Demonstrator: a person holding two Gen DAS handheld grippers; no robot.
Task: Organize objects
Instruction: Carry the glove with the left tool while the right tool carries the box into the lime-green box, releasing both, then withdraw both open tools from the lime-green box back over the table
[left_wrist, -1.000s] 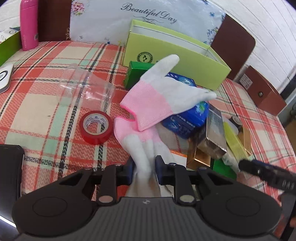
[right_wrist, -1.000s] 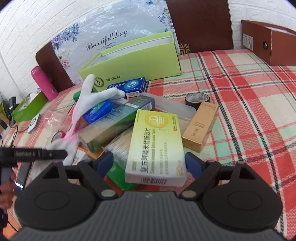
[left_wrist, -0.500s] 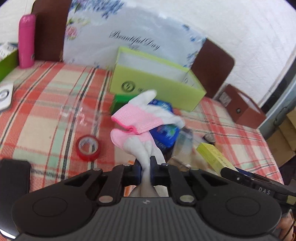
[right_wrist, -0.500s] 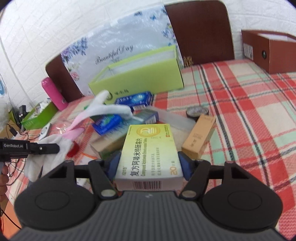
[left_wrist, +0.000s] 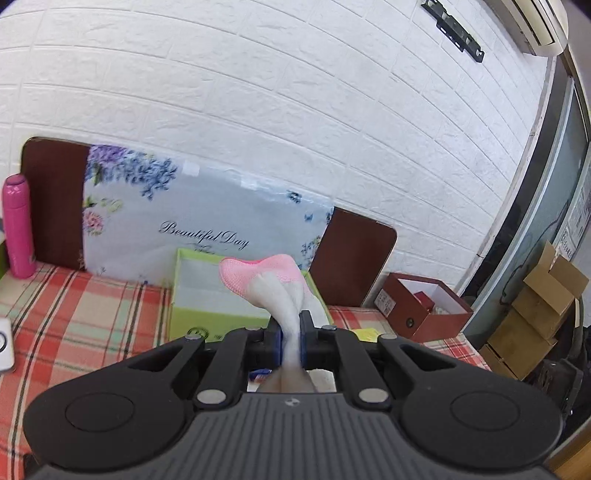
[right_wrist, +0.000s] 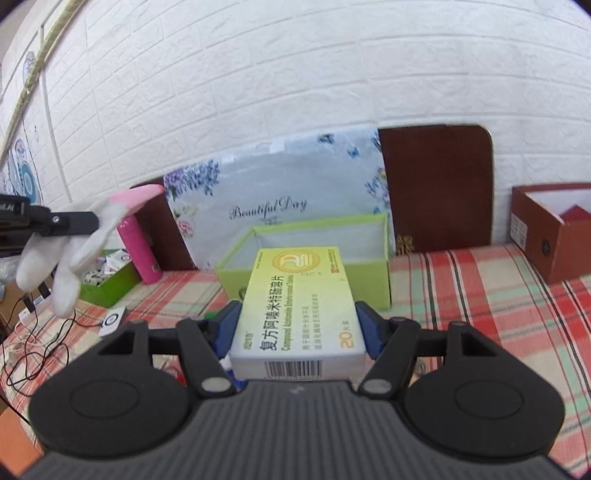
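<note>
Left gripper (left_wrist: 290, 341) pinches white-and-pink gloves (left_wrist: 275, 286) aloft, and right gripper (right_wrist: 297, 334) clamps a yellow medicine box (right_wrist: 301, 306); both are held above the plaid surface (right_wrist: 480, 295), green box (right_wrist: 317, 240) at 12 o'clock.

left tongs (left_wrist: 291, 338) pinching gloves (left_wrist: 275, 284), green box (left_wrist: 192, 295) behind

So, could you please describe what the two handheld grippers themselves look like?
Both look alike. The left gripper and right gripper have matte black bodies with a ribbed grey centre, two round raised discs, silver pivot pins on black linkage arms, and blue pads on the fingers. Seen from the right camera, the left one carries partly cut-off white lettering. No cables or sleeves show.
</note>
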